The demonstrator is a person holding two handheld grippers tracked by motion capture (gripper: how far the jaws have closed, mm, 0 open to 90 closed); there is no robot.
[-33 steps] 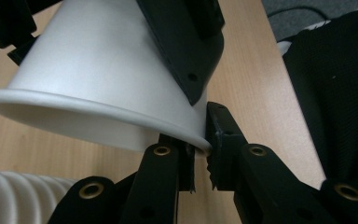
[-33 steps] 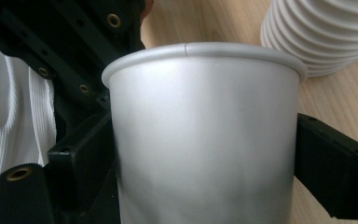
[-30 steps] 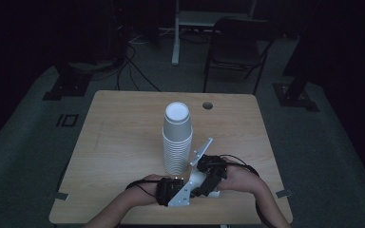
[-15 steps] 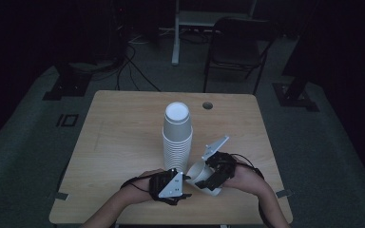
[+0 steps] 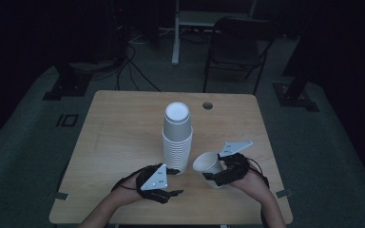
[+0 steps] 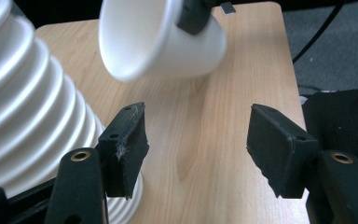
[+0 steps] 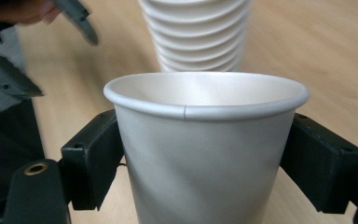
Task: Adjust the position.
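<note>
The right tool (image 5: 215,176) is clamping a tilted cup (image 5: 208,166) beside the stack (image 5: 177,137), best drawn clear gently, while the left tool's (image 5: 171,193) jaws, just opening, are standing apart, empty.

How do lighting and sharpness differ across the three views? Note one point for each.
High view: dim and underexposed, with the room around the table nearly black. Left gripper view: bright, though the held cup is blurred. Right gripper view: the cup's rim is sharp, while the cup stack behind is out of focus.
</note>
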